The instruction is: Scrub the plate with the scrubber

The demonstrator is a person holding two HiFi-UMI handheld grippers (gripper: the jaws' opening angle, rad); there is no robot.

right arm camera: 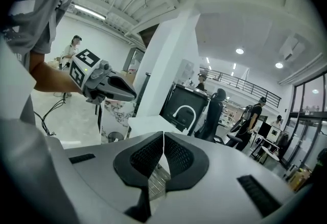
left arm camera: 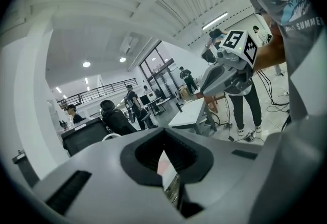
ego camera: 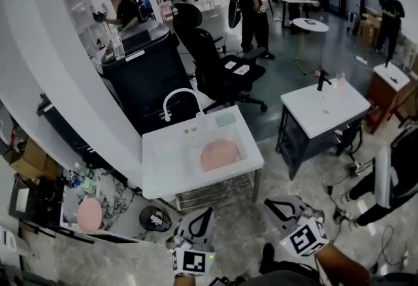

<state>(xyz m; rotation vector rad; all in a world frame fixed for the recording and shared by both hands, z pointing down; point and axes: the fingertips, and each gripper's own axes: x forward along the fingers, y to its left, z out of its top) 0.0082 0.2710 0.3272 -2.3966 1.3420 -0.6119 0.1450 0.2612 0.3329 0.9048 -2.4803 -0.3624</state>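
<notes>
Landmark: white sink worktop, with a white arched tap at its back edge.
Far left: a round pink dish lies on a marbled counter, left of the sink worktop and well apart from it.
Cabinet: black, stands behind the sink worktop, just past the tap.
Left gripper: on the near side of the sink worktop, short of its front edge and touching nothing. It points toward the basin. Its jaws are closed tight, with nothing between them.
Plate: pink, lies flat in the basin of the sink worktop, toward the right side.
Scrubber: a pale green pad on the back rim of the sink worktop, right of the tap and apart from the plate.
Office chair: black, behind the sink worktop, to the right of the cabinet.
Right gripper: on the near side of the sink worktop, off its front right corner and clear of it. Its pads are pressed together with only a hairline between them, and it holds nothing.
Second worktop: white, with a dark tap, to the right of the sink worktop and well apart from it.
People: several stand far behind the sink worktop, none near it.
</notes>
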